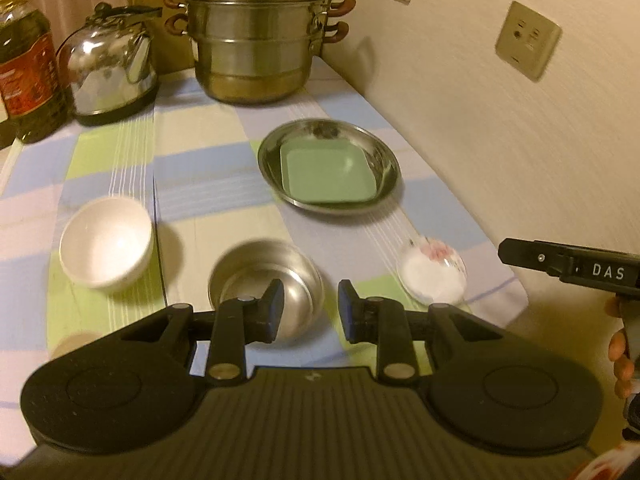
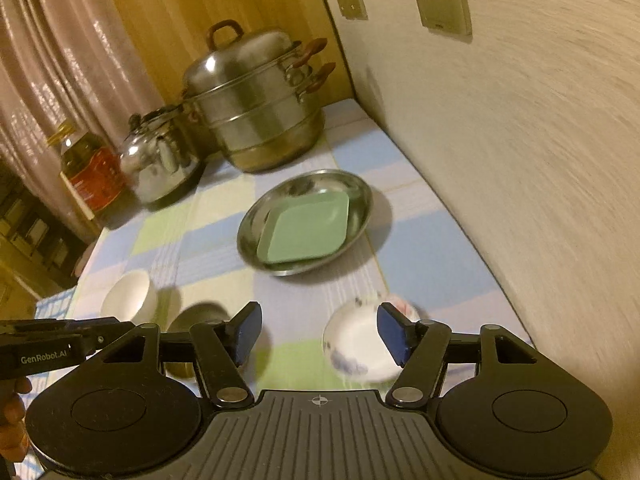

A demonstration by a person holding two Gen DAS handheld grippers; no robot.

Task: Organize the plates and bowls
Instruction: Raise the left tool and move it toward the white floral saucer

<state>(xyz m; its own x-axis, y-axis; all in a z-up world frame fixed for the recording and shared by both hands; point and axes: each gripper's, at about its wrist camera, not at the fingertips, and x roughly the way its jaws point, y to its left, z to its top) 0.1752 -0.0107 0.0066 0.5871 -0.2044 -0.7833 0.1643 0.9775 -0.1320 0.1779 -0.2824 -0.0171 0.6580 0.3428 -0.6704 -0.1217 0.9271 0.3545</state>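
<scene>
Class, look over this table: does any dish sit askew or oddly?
Yes: the green square plate lies tilted inside the round steel plate, one edge riding up its rim. Nothing looks spilled or broken.

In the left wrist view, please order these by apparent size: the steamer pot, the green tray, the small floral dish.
1. Tiered steel steamer pot
2. Green rectangular tray
3. Small white floral dish, smallest although nearest the camera.

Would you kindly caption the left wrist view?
Empty hand-held gripper above steel bowl; green tray nested in steel plate.
</scene>
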